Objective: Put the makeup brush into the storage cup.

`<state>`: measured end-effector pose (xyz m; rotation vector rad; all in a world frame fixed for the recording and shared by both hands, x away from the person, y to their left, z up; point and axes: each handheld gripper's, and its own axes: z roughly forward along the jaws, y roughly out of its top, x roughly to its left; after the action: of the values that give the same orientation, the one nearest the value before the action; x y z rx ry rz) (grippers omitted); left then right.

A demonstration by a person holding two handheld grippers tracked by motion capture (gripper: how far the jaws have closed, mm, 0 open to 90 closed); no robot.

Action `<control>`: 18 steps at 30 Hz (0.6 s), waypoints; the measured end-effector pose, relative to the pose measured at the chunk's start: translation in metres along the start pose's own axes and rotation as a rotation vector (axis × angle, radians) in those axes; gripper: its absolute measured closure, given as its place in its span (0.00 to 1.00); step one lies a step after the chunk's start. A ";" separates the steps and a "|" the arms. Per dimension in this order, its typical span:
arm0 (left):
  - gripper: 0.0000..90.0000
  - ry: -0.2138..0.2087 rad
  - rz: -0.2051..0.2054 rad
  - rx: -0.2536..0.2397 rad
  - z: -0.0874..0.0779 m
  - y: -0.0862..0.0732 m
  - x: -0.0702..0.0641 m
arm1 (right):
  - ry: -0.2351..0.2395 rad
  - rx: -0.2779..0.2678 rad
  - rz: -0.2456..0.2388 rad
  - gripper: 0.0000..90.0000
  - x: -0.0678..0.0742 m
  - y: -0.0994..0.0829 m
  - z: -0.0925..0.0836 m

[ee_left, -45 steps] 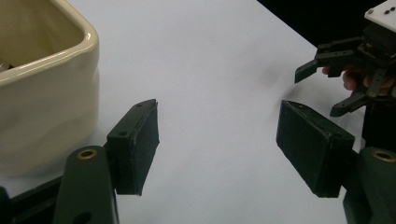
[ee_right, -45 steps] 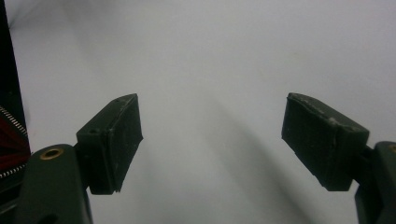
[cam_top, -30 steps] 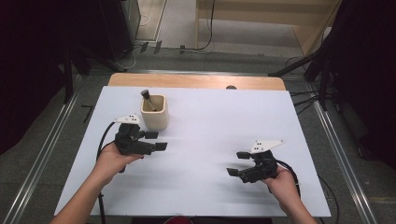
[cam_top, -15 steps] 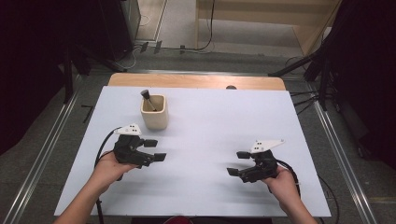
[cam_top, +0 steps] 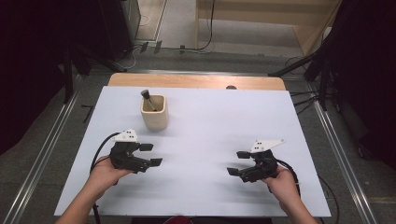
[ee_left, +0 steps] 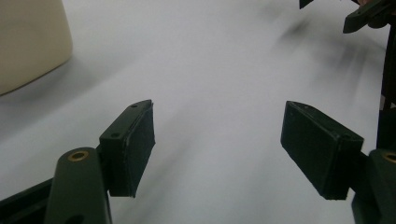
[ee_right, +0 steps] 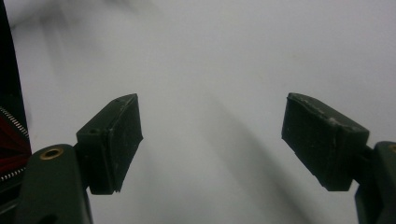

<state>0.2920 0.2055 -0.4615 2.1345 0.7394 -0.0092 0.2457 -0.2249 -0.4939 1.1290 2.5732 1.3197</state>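
Beige cup (cam_top: 153,112) stands upright on the far left part of the white table top (cam_top: 210,140), with a dark-handled tool (cam_top: 148,99) leaning inside it and poking above the rim; in the left gripper view the cup's pale side (ee_left: 30,42) fills the upper left corner; the white sheet is bare and smooth, lightly shadowed under each gripper; a strip of wooden board (cam_top: 196,81) shows along its far edge; metal rails (cam_top: 44,154) run down both sides of the table over a grey floor (cam_top: 28,163); beyond lie cables (cam_top: 205,44) on the floor, a pale wooden unit (cam_top: 261,18) at the back right, and dark curtains (cam_top: 369,70) on either side; the left gripper (cam_top: 150,154) is held low over the near left of the sheet, near the cup but apart from it, its jaws spread wide with nothing between them; the right gripper (cam_top: 237,163) is held over the near right, well apart from the cup, its jaws likewise spread wide and empty; the two point inward toward each other; the left hand (cam_top: 105,170) and right hand (cam_top: 285,184) come in from the near edge.
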 end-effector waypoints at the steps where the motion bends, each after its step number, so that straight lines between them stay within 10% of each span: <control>1: 0.29 0.007 0.010 0.008 -0.001 -0.001 -0.001 | 0.000 -0.001 0.000 0.23 0.000 0.000 0.000; 18: 0.29 0.029 0.037 0.023 0.003 -0.008 0.001 | -0.001 -0.001 -0.004 0.23 -0.001 0.000 0.000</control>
<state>0.2893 0.2081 -0.4697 2.1737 0.7204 0.0334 0.2471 -0.2254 -0.4943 1.1227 2.5727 1.3192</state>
